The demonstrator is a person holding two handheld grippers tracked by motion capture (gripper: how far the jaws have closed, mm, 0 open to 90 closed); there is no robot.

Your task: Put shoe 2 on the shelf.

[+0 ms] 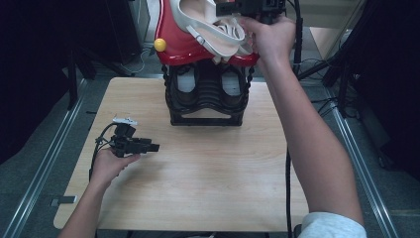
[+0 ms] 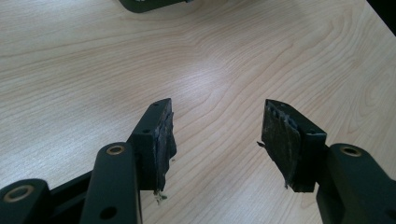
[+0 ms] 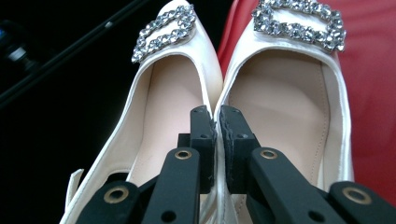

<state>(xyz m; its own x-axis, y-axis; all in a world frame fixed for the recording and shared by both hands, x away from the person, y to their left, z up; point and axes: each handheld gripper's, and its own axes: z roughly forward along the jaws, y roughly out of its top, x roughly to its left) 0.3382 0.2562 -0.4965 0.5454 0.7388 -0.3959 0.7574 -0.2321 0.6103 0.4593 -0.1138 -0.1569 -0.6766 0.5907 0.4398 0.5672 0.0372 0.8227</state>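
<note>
1. High view, nearest first: the left gripper [image 1: 148, 147] rests low at 8 o'clock on the wooden table [image 1: 208, 188], and the left gripper view shows its jaws spread with bare wood between them. Best leave it parked there, out of the way.
2. At 12 o'clock on the table stands a black shoe rack [image 1: 207, 99] with dark shoes on its lower shelf and a red tier [image 1: 181, 49] on top.
3. Farthest, the right gripper [image 3: 217, 140] has its jaws pressed together, pinching the touching inner edges of the pair of white shoes [image 3: 275, 102] above the red tier.
4. Judged from this, the pair is being carried as one. Keep the pinch firm, hold the buckled toes level, and clear the yellow knob [image 1: 160, 44] at 10 o'clock of the rack.
</note>
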